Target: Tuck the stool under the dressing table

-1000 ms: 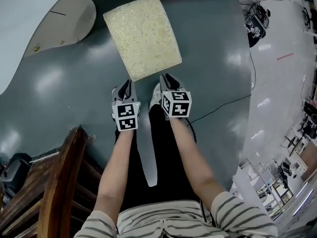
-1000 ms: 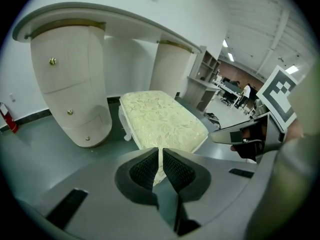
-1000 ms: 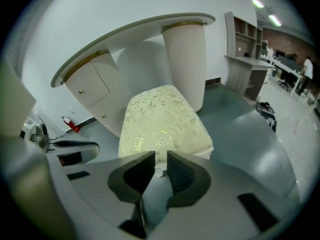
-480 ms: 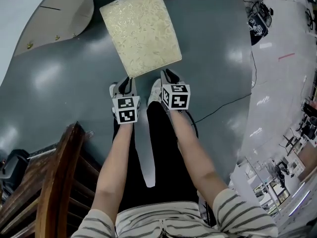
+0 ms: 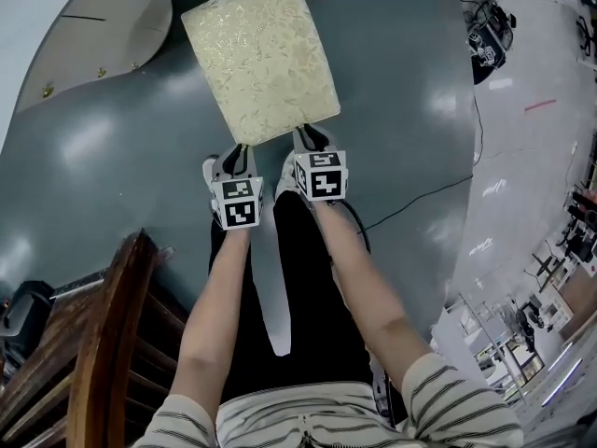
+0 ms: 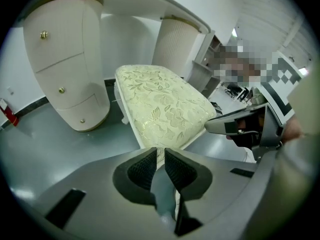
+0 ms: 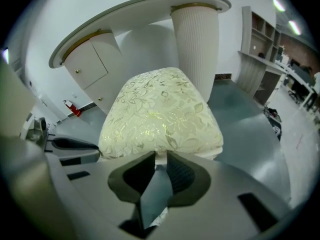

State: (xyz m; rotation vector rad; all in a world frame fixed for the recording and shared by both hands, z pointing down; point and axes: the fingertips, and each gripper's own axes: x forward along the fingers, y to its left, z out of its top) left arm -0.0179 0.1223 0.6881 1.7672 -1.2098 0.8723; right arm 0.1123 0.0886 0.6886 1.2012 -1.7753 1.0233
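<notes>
Both of your grippers are parked at the near end of the stool [image 5: 261, 59]. Your left gripper [image 5: 235, 149] has its jaws clenched down to a sliver, gripping nothing, with the tips right up against the stool's pale rim. It's the same story for your right gripper [image 5: 308, 133]: jaws pinched together, with the cushion edge just past the tips. The stool stands on the grey floor [image 5: 392, 110] straight ahead of both jaws. Beyond it is the dressing table [image 7: 140, 9], and the stool's far end sits between the table's drawer unit [image 6: 65, 69] and ribbed column [image 7: 194, 49].
</notes>
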